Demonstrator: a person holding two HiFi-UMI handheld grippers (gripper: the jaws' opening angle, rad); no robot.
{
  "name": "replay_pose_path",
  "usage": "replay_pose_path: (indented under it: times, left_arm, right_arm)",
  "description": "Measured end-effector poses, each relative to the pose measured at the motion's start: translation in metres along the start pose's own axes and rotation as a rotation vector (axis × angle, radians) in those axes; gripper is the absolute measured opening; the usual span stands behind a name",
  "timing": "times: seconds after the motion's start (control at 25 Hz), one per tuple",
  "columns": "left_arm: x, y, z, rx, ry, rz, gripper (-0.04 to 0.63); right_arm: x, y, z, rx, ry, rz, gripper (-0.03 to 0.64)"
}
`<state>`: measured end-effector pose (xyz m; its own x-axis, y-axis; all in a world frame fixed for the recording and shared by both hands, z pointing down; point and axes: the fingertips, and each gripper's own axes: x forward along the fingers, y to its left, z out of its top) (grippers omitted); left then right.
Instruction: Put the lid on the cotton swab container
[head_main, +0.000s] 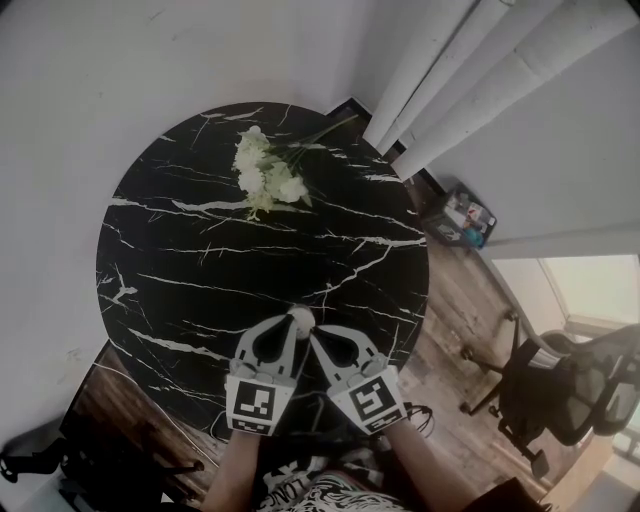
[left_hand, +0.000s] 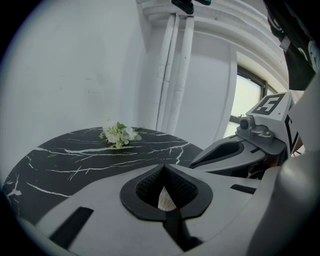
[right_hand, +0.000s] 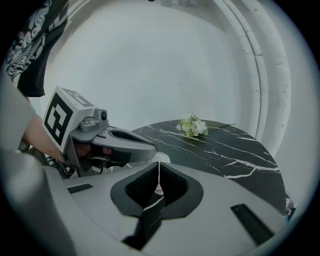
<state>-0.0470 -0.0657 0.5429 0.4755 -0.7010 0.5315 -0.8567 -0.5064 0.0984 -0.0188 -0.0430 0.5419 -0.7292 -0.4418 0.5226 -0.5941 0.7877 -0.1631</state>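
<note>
Head view is showing both grippers meeting low on the round black marble table (head_main: 200, 250), near its front edge, with a small white round item at their tips: the cotton swab container (head_main: 300, 318). That view is not resolving jaw state; the two gripper views are supplying it.

Left gripper view: the left gripper (left_hand: 165, 184) is clamping its jaws on the container (left_hand: 166, 198), which is appearing there as a white, finely ribbed wedge wedged between the dark pads. The right gripper (left_hand: 200, 160) is lying close alongside, at the right.

Right gripper view: the right gripper (right_hand: 158, 176) is holding its jaws drawn together to a hairline slit. A pale sliver (right_hand: 158, 171) is running down that slit (possibly the lid's edge, though the view is too dim to confirm). Just beyond, a white patch of the container (right_hand: 160, 158) is peeking out at the left gripper's (right_hand: 150, 150) tip.

Pose: in the head view the left gripper (head_main: 288, 326) and right gripper (head_main: 322, 336) are angling inward to form a V, marker cubes toward the person, bare forearms (head_main: 235, 470) reaching in from the bottom edge.

A spray of white flowers (head_main: 268, 178) is lying on the far side of the table, well apart from the grippers.
</note>
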Motion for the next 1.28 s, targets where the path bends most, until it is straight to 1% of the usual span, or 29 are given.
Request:
replay_pose_path:
  times: [0.12,0.32,0.6,0.72,0.84,1.04,1.28]
  left_arm:
    - [0.0,0.001,0.001,0.009,0.004,0.003,0.014]
    - [-0.005,0.001,0.007,0.008,-0.018,0.014,0.014]
    - [-0.019,0.003,0.019,0.019,-0.05,0.031,0.014]
    - [-0.027,0.001,0.024,0.033,-0.063,0.036,0.014]
    - [-0.034,-0.001,0.03,0.043,-0.081,0.041,0.014]
    - [-0.047,-0.007,0.039,0.067,-0.108,0.041,0.014]
    - [-0.068,-0.018,0.051,0.092,-0.148,0.047,0.014]
  right_arm:
    - [0.0,-0.001,0.0,-0.018,0.022,-0.001,0.018]
    - [-0.004,-0.002,0.004,0.02,-0.01,-0.032,0.018]
    - [-0.02,-0.008,0.012,0.028,-0.038,-0.07,0.018]
    - [-0.028,-0.009,0.016,0.022,-0.054,-0.096,0.018]
    - [-0.039,-0.011,0.02,0.052,-0.081,-0.131,0.018]
    - [-0.058,-0.006,0.023,0.005,-0.077,-0.169,0.018]
    - [-0.084,-0.005,0.036,0.015,-0.133,-0.228,0.018]
